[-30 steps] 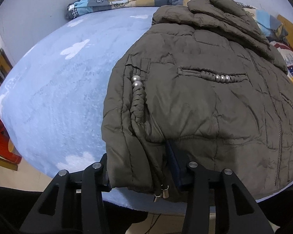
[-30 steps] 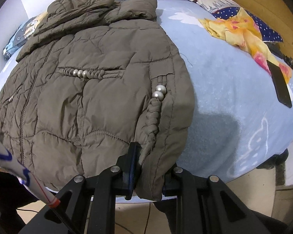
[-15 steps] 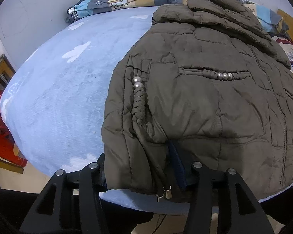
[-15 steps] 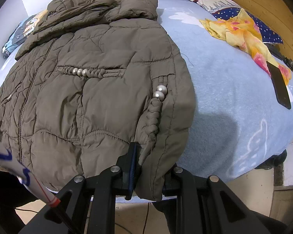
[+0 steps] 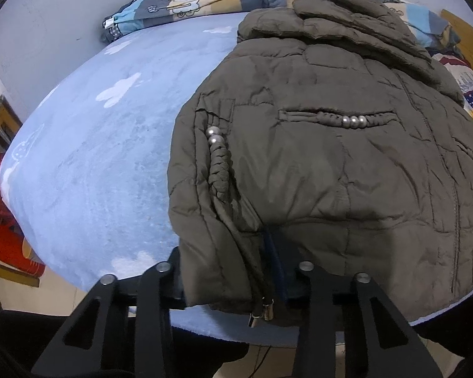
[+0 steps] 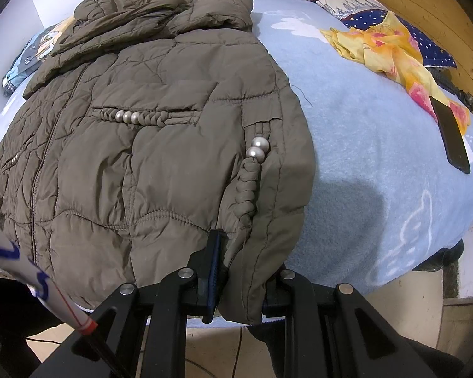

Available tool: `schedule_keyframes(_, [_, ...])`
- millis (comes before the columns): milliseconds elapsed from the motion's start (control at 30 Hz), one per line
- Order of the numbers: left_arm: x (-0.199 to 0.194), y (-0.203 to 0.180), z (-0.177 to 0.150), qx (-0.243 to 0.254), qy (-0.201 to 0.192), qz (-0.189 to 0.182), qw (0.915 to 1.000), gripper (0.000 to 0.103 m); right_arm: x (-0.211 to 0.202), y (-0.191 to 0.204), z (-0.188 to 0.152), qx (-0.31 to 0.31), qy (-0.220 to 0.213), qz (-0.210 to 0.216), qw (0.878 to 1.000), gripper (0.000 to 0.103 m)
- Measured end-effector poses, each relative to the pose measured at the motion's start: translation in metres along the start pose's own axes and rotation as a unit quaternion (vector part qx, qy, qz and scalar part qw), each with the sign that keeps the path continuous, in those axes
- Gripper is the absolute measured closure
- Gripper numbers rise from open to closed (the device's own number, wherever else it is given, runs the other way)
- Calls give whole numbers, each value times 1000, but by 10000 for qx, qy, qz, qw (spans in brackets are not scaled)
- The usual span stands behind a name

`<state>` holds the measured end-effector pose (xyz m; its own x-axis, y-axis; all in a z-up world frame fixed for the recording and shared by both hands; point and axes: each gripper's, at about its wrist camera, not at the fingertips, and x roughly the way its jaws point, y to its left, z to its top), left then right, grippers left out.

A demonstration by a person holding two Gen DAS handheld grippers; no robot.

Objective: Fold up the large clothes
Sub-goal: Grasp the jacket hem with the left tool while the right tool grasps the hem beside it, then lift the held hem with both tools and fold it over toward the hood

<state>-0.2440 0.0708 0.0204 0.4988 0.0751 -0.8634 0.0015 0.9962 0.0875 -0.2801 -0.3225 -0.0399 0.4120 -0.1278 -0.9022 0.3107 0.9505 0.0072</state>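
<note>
An olive-brown quilted puffer jacket [image 5: 315,163] is lying front-up across a bed covered by a light blue blanket [image 5: 88,163], its hem hanging over the near edge and its hood lying toward the far end, beside the patterned bedding [image 5: 179,4]. The left gripper [image 5: 236,280] is straddling the hem corner on its side, and its jaws are closing, with the padded hem and a drawcord with metal tips [image 5: 261,310] lying between them; the pads appear to be meeting the fabric. The right gripper [image 6: 239,280] is clamped on the opposite hem corner, just below the braided pocket trim with two pearl beads [image 6: 255,163]. Both grippers are pointing steeply downward at the bed edge. The step in hand is judged to be securing both lower corners ahead of lifting the hem toward the collar. Risks are arising from the material: slick, puffy shell fabric is liable to slide out of a shallow pinch, and if the left gripper is catching mainly the drawcord, that corner may drop during the lift, skewing the fold. A yellow printed cloth [image 6: 391,53] and a dark phone [image 6: 452,135] are lying well apart from the jacket and are posing little hazard.
</note>
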Motion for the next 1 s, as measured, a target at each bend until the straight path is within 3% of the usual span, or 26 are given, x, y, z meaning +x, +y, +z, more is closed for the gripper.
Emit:
schedule_keyframes(167, [-4,-1,0,33,-72,-17,10000,76,-1,0,0,-22,-43,-11,10000,81])
schedule_keyframes(567, [-23,3,4,-67,-328,-163,9993,81,-28,-4,0,31,-416,219,9989,85])
schedule_keyframes(800, [-56,5,17,40,-866,-302,9958,82,-60,-8,9,61,-784,454,9959,86])
schedule_keyframes(1000, [-73,12,34,-14,-1070,-524,9929,83,-96,-15,31,98,-1169,686,9907,86])
